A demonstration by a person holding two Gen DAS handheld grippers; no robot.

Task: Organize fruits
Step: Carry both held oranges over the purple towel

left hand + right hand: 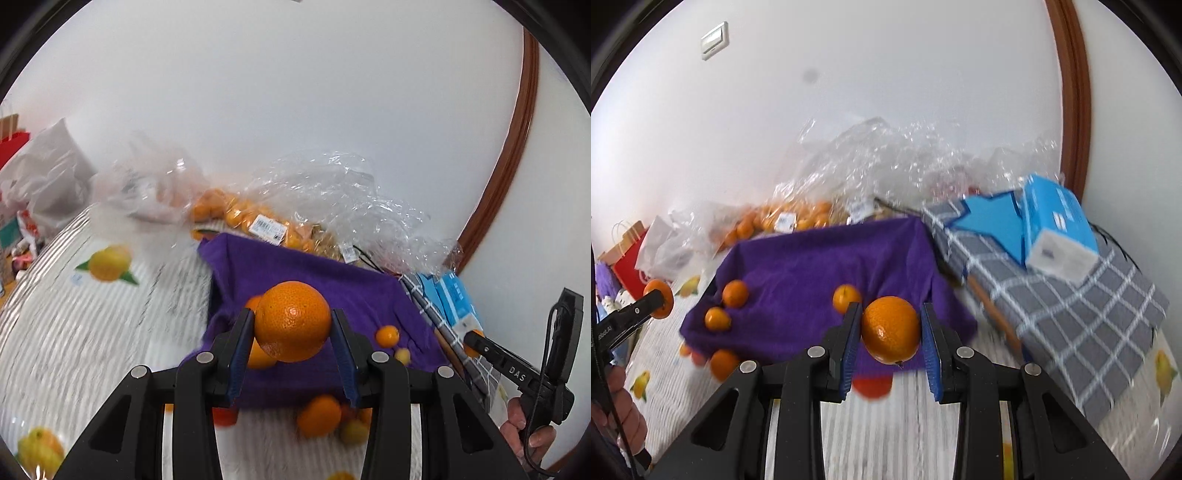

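Small oranges (735, 293) lie on the cloth (812, 266), bagged fruit (798, 218) behind.

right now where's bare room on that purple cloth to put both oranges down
The middle and back of the purple cloth lie bare, from the small oranges at its left edge across to the checked cloth. The front edge is crowded with loose fruit, and the clear bags pile up behind.

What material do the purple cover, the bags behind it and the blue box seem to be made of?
Purple cover: soft matte fabric, probably fleece or towel, since it drapes in folds with a fuzzy surface.
Bags: thin clear plastic film, glossy and crinkled, with oranges showing through.
Blue box: likely printed cardboard, with flat faces, sharp edges and a smooth finish.
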